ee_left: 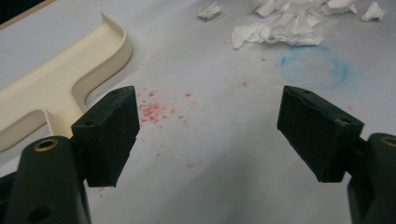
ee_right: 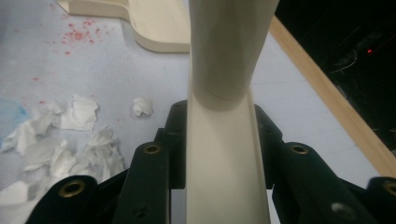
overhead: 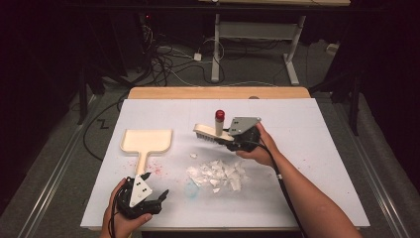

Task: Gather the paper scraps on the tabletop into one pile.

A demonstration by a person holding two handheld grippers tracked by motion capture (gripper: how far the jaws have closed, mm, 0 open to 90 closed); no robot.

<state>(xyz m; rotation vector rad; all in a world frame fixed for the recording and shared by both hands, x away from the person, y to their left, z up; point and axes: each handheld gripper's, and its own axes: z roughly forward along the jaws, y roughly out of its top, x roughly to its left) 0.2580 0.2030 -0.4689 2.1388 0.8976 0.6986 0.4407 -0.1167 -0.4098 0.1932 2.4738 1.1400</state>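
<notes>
A cream brush [overhead: 209, 132] with an upright, red-capped handle [overhead: 219, 121] hangs just above the white table cover, held by its end in my right gripper [overhead: 229, 141]. In the right gripper view the brush body [ee_right: 226, 177] sits clamped between the two black jaws of my right gripper [ee_right: 222, 119]. A heap of torn white paper scraps [overhead: 218, 173] lies just in front of the brush. A cream dustpan [overhead: 147, 141] lies flat at the left, its handle pointing toward my left gripper [overhead: 156, 185]. My left gripper [ee_left: 210, 135] stands open over bare table beside the dustpan handle [ee_left: 56, 88], with nothing between its jaws.
Red specks [ee_left: 156, 109] and a faint blue ring stain [ee_left: 315, 65] mark the white cover [overhead: 297, 129]. A wooden table edge [overhead: 218, 92] runs along the far side. Beyond it are a dark floor with cables and a desk frame [overhead: 257, 34].
</notes>
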